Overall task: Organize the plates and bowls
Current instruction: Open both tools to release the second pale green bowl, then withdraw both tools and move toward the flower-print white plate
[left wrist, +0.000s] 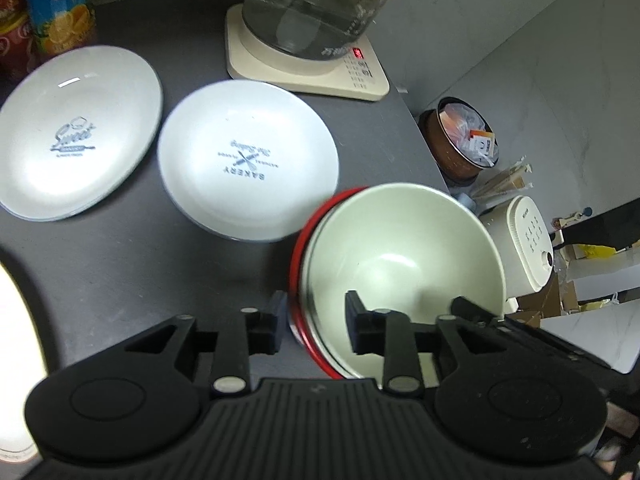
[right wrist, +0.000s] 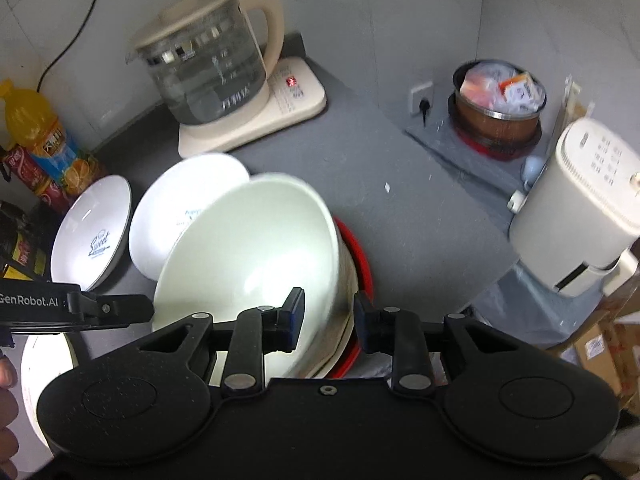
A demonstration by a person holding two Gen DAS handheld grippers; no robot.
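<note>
Both grippers, left & right, pinched opposite rims of the tilted white bowl over a red-rimmed bowl near the counter edge, beside 2 plates.

Both wrist views look steeply down at close range; both share the plates, kettle and grey surface.

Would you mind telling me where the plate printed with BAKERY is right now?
The BAKERY plate lies mid-counter in the left wrist view, between the Sweet plate on its left and the tilted pale bowl, below the kettle base.
</note>
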